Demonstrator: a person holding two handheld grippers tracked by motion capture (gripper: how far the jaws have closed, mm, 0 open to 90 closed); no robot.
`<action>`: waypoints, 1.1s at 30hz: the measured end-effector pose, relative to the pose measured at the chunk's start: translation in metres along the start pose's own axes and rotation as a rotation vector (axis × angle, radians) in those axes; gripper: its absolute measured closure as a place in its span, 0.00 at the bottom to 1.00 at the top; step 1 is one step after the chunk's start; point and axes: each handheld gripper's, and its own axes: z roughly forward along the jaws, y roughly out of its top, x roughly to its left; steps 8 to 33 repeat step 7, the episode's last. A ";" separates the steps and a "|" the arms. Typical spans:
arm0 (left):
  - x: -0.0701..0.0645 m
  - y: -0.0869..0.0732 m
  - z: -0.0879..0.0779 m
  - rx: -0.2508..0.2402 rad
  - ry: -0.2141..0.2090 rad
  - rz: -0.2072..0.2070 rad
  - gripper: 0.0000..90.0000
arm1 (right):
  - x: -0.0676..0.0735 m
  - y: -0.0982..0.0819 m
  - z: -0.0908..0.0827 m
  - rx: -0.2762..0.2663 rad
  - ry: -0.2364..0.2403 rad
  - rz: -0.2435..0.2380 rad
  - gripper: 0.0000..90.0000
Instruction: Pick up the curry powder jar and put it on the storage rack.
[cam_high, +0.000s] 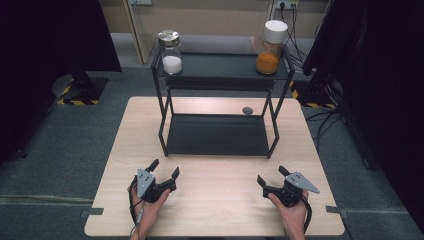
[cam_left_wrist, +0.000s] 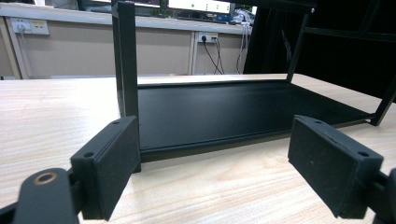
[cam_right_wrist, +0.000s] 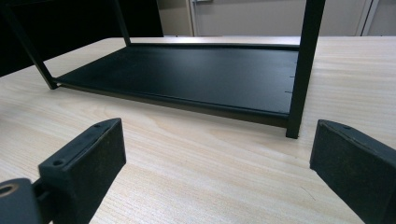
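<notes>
Desk, pale wood — carries 1 black two-tier rack, set toward far edge.
Rack top shelf: glass jar w/ metal lid, white powder inside, at left end; jar w/ white cap, orange powder inside, at right end. Jars well apart. Lower shelf bare.
Small dark round item on desk behind rack; too small to tell what.
Left gripper — near desk's front edge, left of centre, jaws spread, nothing between; rack's near-left post just ahead.
Right gripper — front edge, right of centre, jaws spread, nothing between.
Both grippers apart from rack.
</notes>
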 end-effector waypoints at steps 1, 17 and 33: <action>0.000 0.000 0.000 0.000 0.000 0.001 0.18 | 0.000 0.000 0.000 0.001 0.001 -0.001 0.04; 0.000 0.000 0.001 0.001 -0.005 0.003 0.18 | 0.000 -0.001 0.000 -0.005 0.003 0.003 0.04; 0.000 0.000 0.001 0.001 -0.005 0.003 0.18 | 0.000 -0.001 0.000 -0.005 0.003 0.003 0.04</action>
